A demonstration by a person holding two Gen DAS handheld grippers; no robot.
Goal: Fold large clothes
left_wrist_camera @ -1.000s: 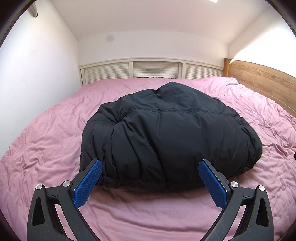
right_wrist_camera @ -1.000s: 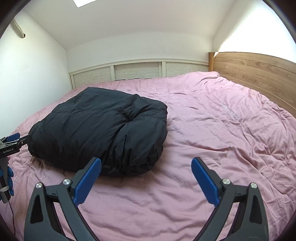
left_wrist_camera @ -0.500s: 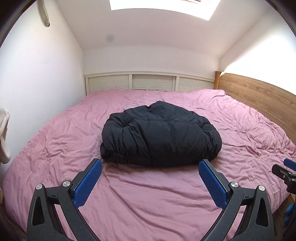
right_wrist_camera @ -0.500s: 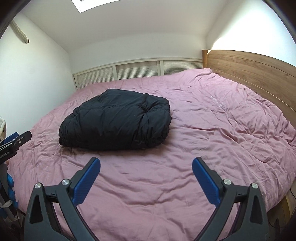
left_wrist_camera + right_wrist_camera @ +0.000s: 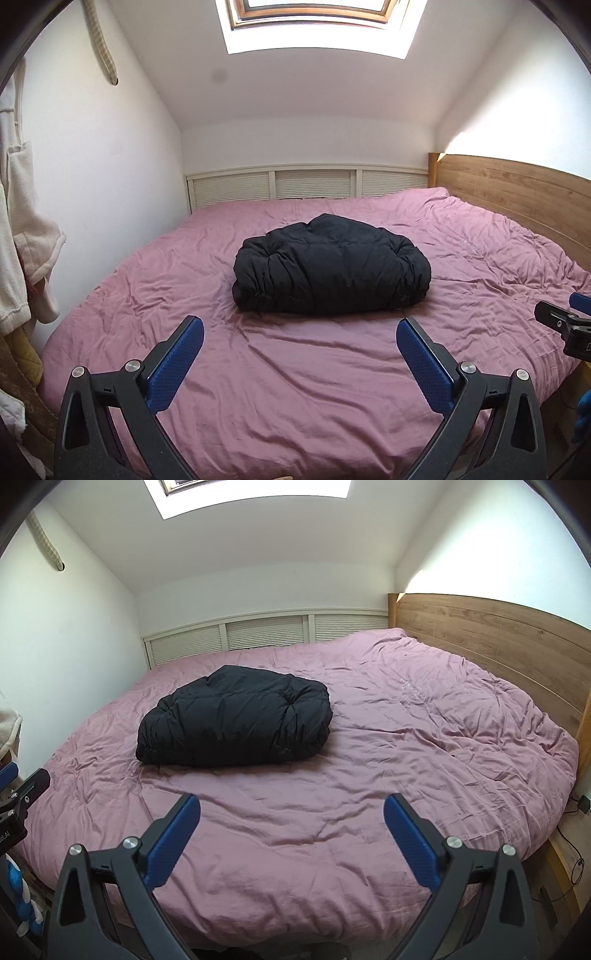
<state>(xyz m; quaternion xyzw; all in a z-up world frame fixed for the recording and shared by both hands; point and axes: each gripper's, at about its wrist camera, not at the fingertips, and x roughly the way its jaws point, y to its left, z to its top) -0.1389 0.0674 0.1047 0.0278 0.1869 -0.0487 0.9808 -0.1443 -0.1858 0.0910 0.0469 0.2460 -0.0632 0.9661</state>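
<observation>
Both jaws spread wide and empty, held above the near edge of the bed.

From the left wrist view, the left gripper is seen with its blue pads far apart and nothing between them; a black puffy jacket, folded into a thick bundle, is laid near the middle of the pink duvet, well apart from the pads. A wooden headboard is seen on the right, a skylight overhead, and pale clothes are hung on the left wall. From the right wrist view, the right gripper is likewise shown wide open and holding nothing, with the jacket lying left of centre on the duvet, well ahead of the fingertips. Part of the left gripper is glimpsed at the left edge.
</observation>
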